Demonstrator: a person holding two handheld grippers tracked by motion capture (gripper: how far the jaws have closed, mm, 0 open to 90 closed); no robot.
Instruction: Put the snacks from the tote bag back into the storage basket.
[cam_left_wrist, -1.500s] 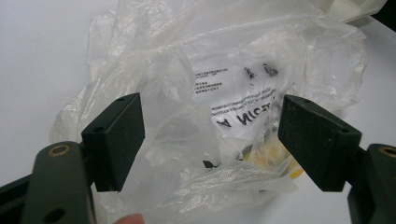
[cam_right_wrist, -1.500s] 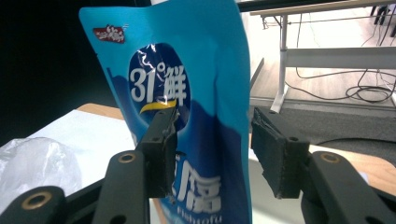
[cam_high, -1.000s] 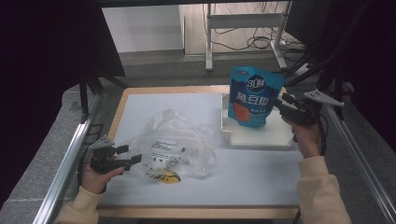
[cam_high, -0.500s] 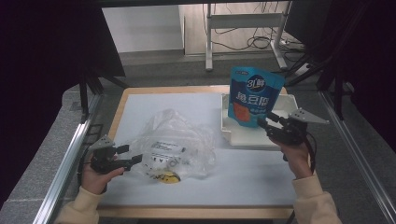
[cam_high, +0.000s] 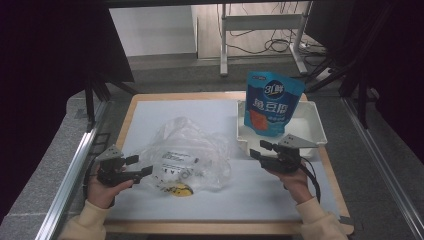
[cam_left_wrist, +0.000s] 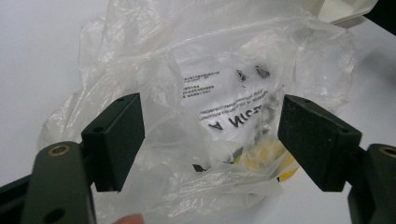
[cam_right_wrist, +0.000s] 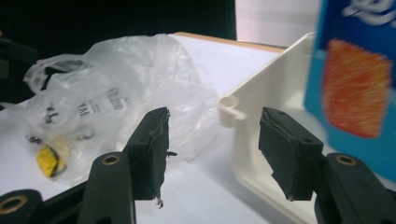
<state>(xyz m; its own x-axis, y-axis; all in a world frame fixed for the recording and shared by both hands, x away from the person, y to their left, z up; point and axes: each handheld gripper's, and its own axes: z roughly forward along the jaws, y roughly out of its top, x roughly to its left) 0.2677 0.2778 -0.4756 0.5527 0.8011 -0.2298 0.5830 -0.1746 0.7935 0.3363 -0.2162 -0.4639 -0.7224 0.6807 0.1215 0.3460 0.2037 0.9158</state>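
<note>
So the crumpled clear plastic bag (cam_high: 190, 157) sits a bit left of centre in the high view, lying on the white tabletop (cam_high: 165, 112) with some printed paper and a small yellow thing (cam_high: 181, 190) showing through it. The left gripper (cam_high: 140, 166) is at the lower left of the frame, jaws wide apart and pointed at the bag's edge; in the left gripper view the bag (cam_left_wrist: 219, 107) fills the gap between them (can't tell if they actually touch it). The right gripper (cam_high: 259, 149) is right of centre, jaws also spread and holding nothing, just beside the near corner of the white tray (cam_high: 317, 122). A blue snack pouch (cam_high: 272, 102) stands upright in that tray, toward the upper right.
</note>
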